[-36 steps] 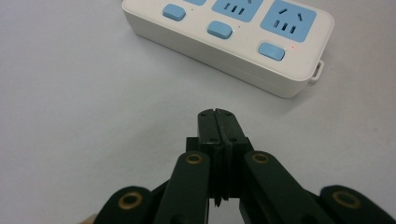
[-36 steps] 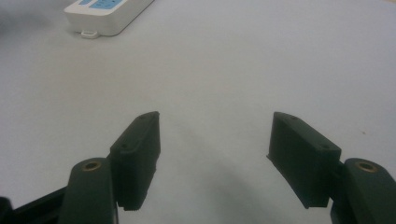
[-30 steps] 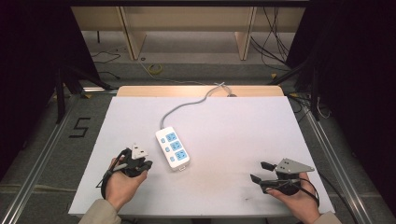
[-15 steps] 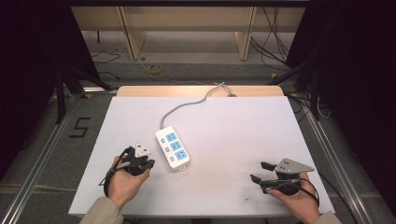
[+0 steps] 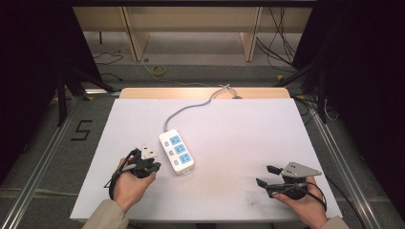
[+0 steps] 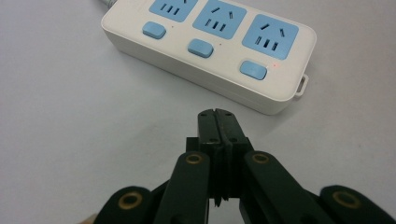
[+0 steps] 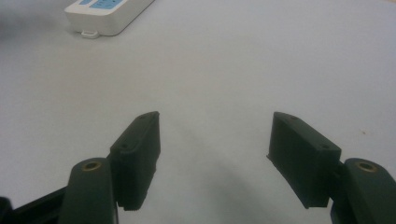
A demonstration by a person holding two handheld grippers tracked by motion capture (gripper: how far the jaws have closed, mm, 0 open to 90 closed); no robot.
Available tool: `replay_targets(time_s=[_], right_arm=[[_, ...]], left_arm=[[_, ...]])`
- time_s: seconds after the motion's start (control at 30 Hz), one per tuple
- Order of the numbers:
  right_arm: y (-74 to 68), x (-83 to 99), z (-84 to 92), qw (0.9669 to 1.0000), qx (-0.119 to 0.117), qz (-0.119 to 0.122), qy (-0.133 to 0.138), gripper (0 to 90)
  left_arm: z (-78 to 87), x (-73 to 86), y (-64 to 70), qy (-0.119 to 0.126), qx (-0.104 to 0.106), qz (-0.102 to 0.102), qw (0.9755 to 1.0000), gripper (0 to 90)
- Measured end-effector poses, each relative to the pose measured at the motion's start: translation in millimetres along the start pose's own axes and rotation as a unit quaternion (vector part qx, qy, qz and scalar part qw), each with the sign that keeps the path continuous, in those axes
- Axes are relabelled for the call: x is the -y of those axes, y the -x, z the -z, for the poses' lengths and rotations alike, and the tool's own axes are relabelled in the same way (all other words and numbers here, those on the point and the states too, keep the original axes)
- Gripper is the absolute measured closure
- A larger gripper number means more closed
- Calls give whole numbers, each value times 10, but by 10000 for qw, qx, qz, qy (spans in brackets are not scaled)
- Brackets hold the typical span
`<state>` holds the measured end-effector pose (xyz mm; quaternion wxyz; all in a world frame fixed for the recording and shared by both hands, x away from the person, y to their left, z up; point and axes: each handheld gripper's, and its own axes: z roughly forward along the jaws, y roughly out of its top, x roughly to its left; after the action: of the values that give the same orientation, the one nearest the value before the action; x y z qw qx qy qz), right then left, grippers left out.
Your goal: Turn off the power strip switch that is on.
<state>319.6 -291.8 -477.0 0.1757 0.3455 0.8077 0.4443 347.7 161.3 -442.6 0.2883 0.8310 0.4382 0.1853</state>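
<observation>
Power strip, white with three blue sockets and three blue switches, lies diagonally at the centre-left of the white tabletop, its grey cord trailing to the far edge. At left, the left claw sits just beside the strip's near end, jaws pressed together and empty; in the left gripper view its closed tip aims at the nearest switch, a pose that suggests a press rather than a grasp. At right, the right claw rests well apart from the strip, jaws wide and empty, apparently parked. Compared with a second ago, the left claw has edged slightly closer to the strip; the strip and right claw are unchanged.
</observation>
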Motion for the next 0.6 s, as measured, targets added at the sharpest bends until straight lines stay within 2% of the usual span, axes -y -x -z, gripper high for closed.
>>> replay_targets(time_s=[0.6], right_arm=[[0, 1, 0, 10000, 3, -4, 1, 347]], left_arm=[[-42, -87, 44, -24, 35, -72, 10000, 896]])
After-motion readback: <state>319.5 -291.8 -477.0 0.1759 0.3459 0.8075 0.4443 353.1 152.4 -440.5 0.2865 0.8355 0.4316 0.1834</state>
